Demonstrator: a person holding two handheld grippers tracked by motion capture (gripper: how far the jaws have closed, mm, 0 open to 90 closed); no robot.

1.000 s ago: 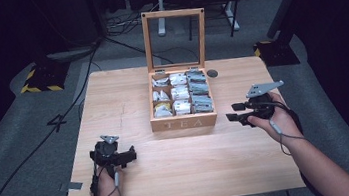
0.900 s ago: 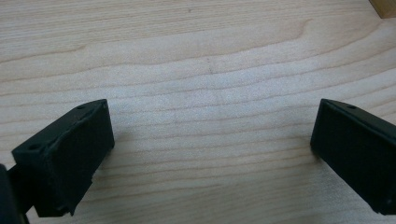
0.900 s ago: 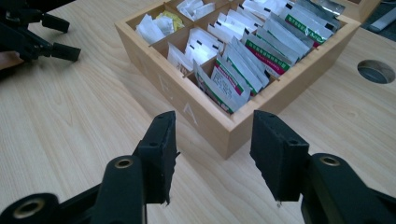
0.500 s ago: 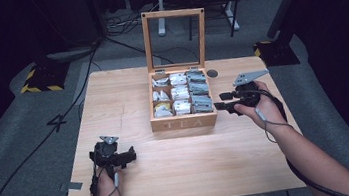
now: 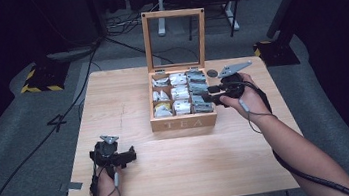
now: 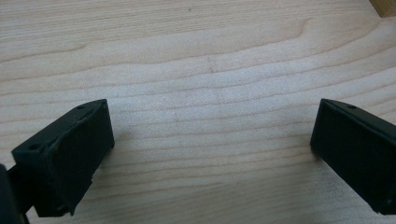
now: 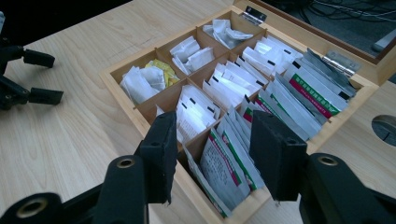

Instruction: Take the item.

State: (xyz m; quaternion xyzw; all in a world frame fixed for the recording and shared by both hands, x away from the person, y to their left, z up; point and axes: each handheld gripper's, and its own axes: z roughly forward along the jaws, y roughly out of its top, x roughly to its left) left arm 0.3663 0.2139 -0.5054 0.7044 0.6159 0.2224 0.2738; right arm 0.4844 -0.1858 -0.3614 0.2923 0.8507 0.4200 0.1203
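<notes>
An open wooden tea box (image 5: 183,123), its glass lid (image 5: 148,43) standing upright, holds several compartments of tea bags. My right gripper (image 5: 209,98) hovers at the box's right side, pointing left over the right-hand column. In the right gripper view its jaws (image 7: 215,135) stand open above the near compartment of green-and-red labelled packets (image 7: 229,158), with nothing between the pads. My left gripper (image 5: 129,157) rests at the table's front left, open. In its own view the jaws (image 6: 215,126) sit wide apart over bare wood.
The light wooden table (image 5: 182,177) has free room in front of and left of the box. A dark round hole (image 5: 212,73) lies just right of the box's back corner. Cables trail over the dark floor behind the table.
My right hand has moved left and away from me, from beside the box's front right corner to its right wall, over the compartments. The left hand has not moved.
</notes>
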